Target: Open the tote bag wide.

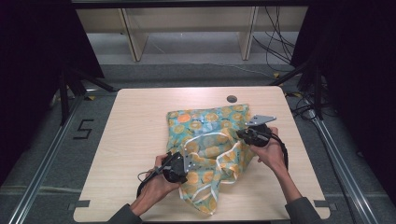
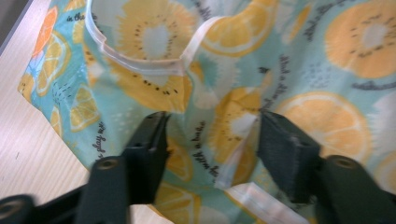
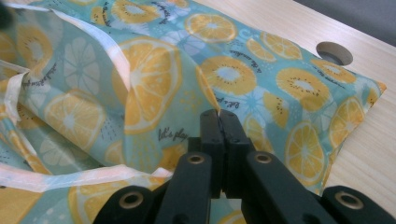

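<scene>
At the centre of the high view, a crumpled fabric bag (image 1: 212,144) printed with orange and kiwi slices on teal lies on the pale wooden desk (image 1: 135,140), its lower end hanging over the near edge. How its folds run underneath is hard to make out; white trim bands (image 2: 140,63) loop across it. In the left gripper view the cloth spills past every edge of the frame, so the bag's outline is cut off there.

The left gripper (image 1: 180,164), at lower centre-left of the high view, has its fingers (image 2: 149,144) spread apart, with a ridge of cloth and a white seam lying between them; the pads do not press on it. The right gripper (image 1: 243,133), to the right of centre, has its fingers (image 3: 212,135) pressed together, pinching a thin raised fold of the bag.

The fabric looks thin, smooth and slightly glossy. A round hole (image 1: 232,99) sits in the desk just beyond the bag's far edge.
</scene>
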A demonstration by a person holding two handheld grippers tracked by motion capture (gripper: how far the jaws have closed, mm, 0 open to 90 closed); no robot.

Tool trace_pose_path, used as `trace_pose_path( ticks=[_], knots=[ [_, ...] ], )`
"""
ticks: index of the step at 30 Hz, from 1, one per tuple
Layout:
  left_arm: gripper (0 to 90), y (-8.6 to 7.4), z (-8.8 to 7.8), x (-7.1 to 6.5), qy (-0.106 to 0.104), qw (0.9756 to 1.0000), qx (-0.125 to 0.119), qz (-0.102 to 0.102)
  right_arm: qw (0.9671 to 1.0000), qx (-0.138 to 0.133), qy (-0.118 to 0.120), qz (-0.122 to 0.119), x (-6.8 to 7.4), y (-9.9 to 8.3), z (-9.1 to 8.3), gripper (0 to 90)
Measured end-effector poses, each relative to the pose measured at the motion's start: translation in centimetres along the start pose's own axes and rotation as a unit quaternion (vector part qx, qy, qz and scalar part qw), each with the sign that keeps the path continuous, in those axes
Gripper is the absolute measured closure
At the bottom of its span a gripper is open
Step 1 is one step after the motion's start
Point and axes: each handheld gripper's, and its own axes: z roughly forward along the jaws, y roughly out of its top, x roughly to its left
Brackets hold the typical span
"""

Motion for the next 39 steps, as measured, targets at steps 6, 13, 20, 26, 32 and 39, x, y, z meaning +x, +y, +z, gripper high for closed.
trace_pose_path(
  ticks=[6, 13, 20, 26, 32, 39],
  knots=[
    [78.1, -0.5, 1.1, 0.9, -0.005, 0.9998, -0.018, 0.012, 0.9995, 0.024, 0.008, 0.020, 0.3, -0.2, 0.1, 90.0],
    [89.0, 0.8, -1.9, 3.8, -0.033, 0.9909, -0.124, -0.042, 0.9993, 0.030, 0.018, 0.015, 0.2, -0.3, 0.1, 89.6],
    [89.2, 2.6, -2.7, 9.5, -0.064, 0.9697, -0.190, -0.140, 0.9993, 0.009, 0.023, 0.029, 0.1, 0.4, -1.3, 79.8],
    [89.1, 3.5, -1.6, 12.0, -0.069, 0.9603, -0.193, -0.189, 0.9980, -0.049, 0.034, 0.023, 1.3, 2.9, -5.2, 77.6],
    [89.1, 4.2, -0.8, 13.0, -0.072, 0.9600, -0.185, -0.197, 0.9941, -0.072, 0.081, -0.009, 3.8, 4.2, -6.2, 76.4],
    [89.1, 4.5, 0.2, 13.6, -0.082, 0.9601, -0.176, -0.201, 0.9915, 0.016, 0.117, -0.055, 7.7, 3.6, -1.1, 70.6]
  ],
)
